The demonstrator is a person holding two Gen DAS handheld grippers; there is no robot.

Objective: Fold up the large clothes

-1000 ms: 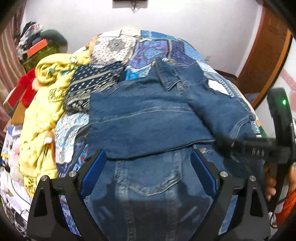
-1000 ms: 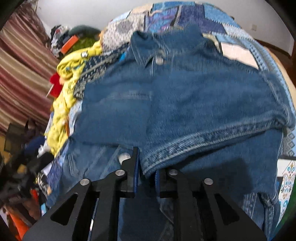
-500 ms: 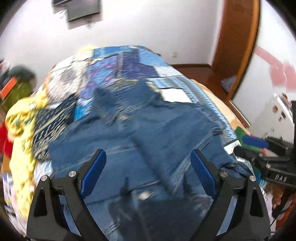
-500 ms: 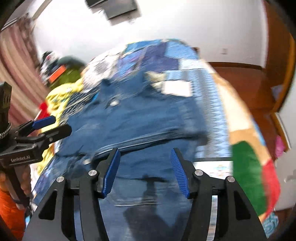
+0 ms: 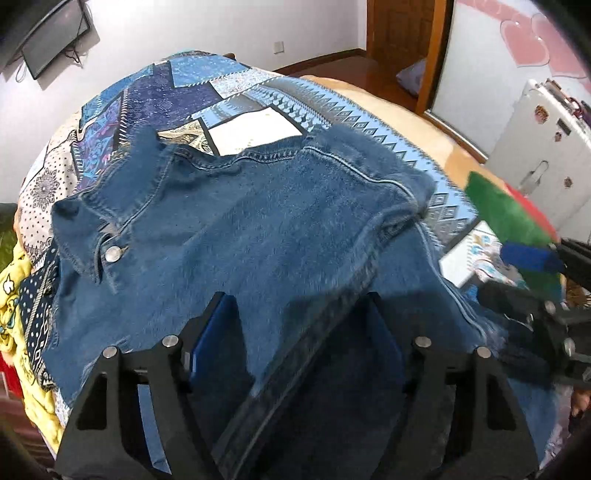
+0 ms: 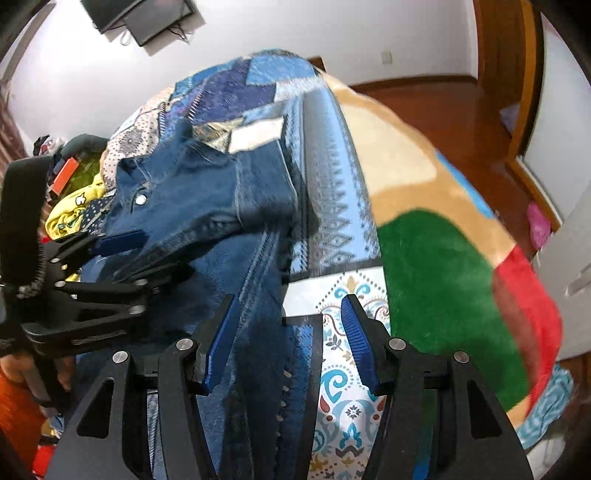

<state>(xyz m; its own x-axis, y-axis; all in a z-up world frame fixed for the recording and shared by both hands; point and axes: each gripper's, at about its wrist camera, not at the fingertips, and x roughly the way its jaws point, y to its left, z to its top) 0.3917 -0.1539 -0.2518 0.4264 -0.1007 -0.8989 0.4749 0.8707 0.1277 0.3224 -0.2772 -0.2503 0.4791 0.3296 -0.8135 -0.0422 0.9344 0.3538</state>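
A blue denim jacket [image 5: 258, 236] lies partly folded on the bed, collar and metal button [image 5: 112, 254] at the far left. My left gripper [image 5: 301, 325] is open and hovers over the jacket's near hem. My right gripper [image 6: 286, 332] is open over the jacket's right edge [image 6: 255, 280] and the patterned cover. In the right wrist view the left gripper [image 6: 122, 254] shows at the left, above the denim. In the left wrist view the right gripper [image 5: 532, 273] shows at the right edge.
A patchwork bedspread [image 5: 177, 85] covers the bed, with a green and red blanket [image 6: 443, 266] at the right. Yellow and patterned clothes [image 5: 22, 280] pile at the left. A white cabinet [image 5: 546, 155], a wooden door [image 5: 402, 33] and a wall screen [image 6: 144, 18] surround the bed.
My right gripper let go of the jacket's hem, opened and swung right. My left gripper stayed open and turned right, closer over the jacket.
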